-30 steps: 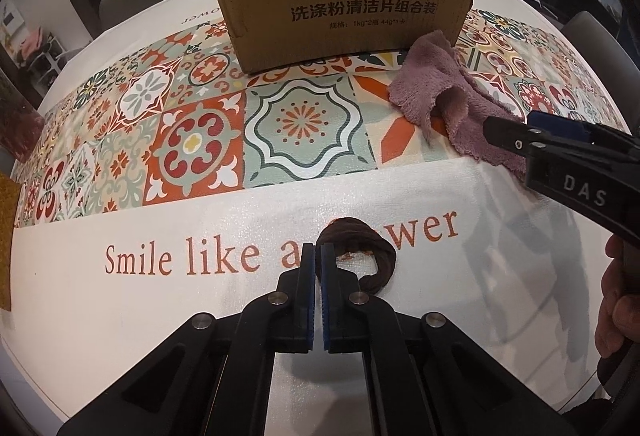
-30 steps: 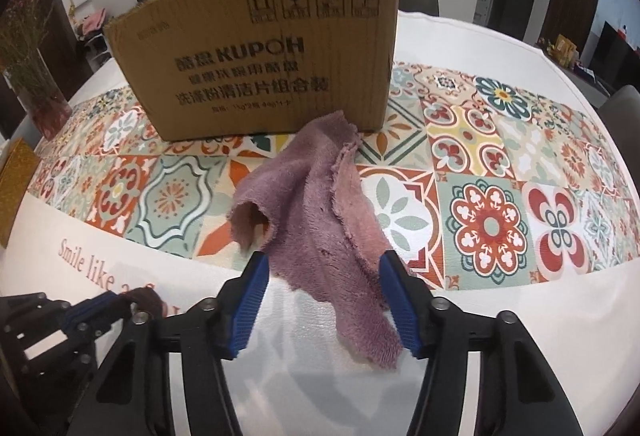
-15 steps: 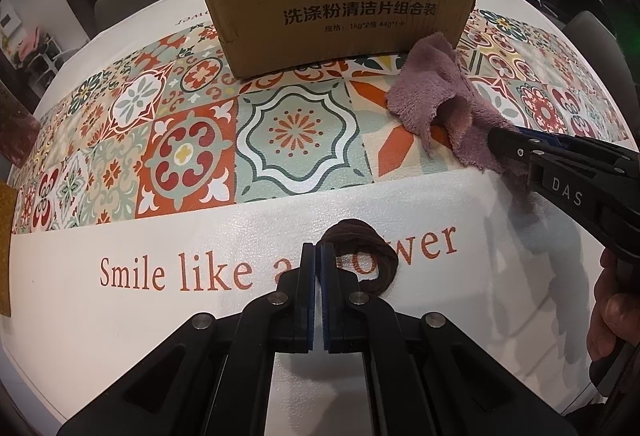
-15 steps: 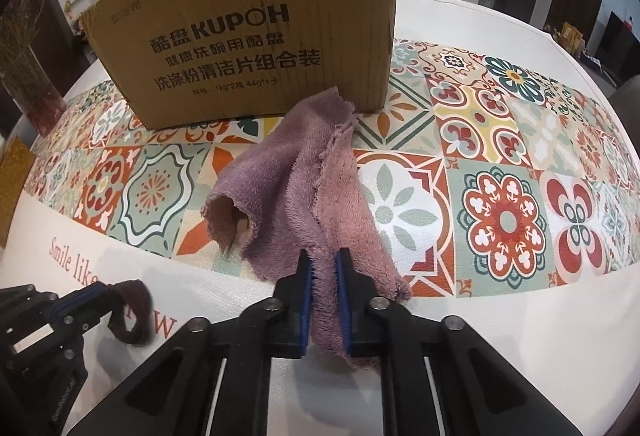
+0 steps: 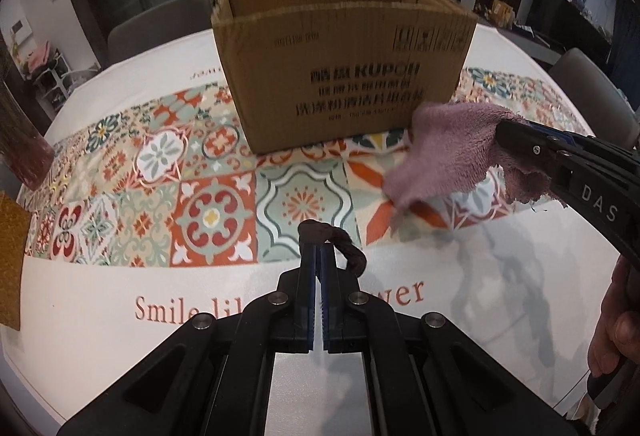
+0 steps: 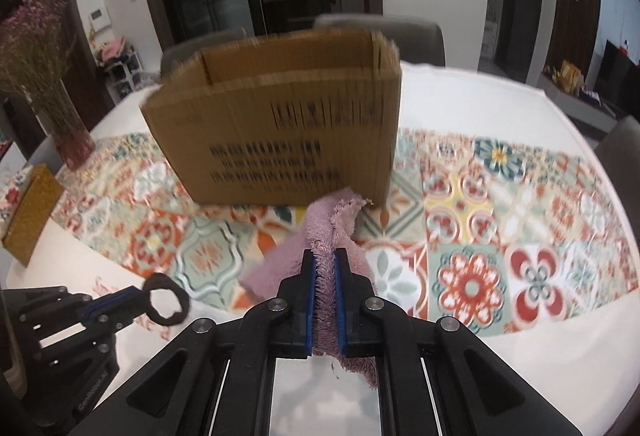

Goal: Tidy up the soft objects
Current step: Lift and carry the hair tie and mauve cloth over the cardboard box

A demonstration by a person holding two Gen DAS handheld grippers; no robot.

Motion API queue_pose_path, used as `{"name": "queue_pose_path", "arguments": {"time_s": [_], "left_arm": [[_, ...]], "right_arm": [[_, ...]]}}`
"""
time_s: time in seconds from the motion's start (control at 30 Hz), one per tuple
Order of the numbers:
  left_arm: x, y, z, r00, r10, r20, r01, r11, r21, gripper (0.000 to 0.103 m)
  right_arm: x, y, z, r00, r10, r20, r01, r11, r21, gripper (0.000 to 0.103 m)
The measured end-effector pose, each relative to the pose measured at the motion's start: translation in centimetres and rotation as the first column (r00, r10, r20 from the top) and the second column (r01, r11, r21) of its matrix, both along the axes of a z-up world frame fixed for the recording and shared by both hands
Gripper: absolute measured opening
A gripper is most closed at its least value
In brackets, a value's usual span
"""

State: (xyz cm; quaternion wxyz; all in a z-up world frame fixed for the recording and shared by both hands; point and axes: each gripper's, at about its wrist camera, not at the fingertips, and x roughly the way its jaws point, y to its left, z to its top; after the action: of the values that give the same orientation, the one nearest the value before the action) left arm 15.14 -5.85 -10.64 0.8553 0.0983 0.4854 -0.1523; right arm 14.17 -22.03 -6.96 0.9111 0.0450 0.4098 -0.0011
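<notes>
My left gripper (image 5: 319,250) is shut on a dark brown hair tie (image 5: 344,242) and holds it above the table; in the right wrist view the hair tie (image 6: 167,300) hangs as a ring from the left gripper (image 6: 138,294). My right gripper (image 6: 324,258) is shut on a mauve towel (image 6: 328,232), lifted off the tablecloth; in the left wrist view the towel (image 5: 452,151) hangs from the right gripper (image 5: 506,133). An open cardboard box (image 5: 344,75) stands behind both, also in the right wrist view (image 6: 280,127).
A tiled-pattern cloth (image 5: 212,211) covers the white table (image 5: 120,348). A vase of dried flowers (image 6: 64,127) and a gold box (image 6: 28,211) stand at the left. Chairs (image 5: 156,23) ring the far side.
The right gripper closed on the towel and lifted it. Both grippers rose, lifting the hair tie off the table, and the box's open top came into view.
</notes>
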Motion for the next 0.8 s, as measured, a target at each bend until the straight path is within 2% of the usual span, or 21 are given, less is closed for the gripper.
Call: {"name": "queue_pose_path", "arguments": {"time_s": [0.8], "left_arm": [[2.0,0.4,11.1,0.982,0.005,0.191,0.013,0.996,-0.091,0.004]], "right_arm": [[0.4,1.4,11.0,0.975,0.042,0.220,-0.035,0.999,-0.033,0.009]]}}
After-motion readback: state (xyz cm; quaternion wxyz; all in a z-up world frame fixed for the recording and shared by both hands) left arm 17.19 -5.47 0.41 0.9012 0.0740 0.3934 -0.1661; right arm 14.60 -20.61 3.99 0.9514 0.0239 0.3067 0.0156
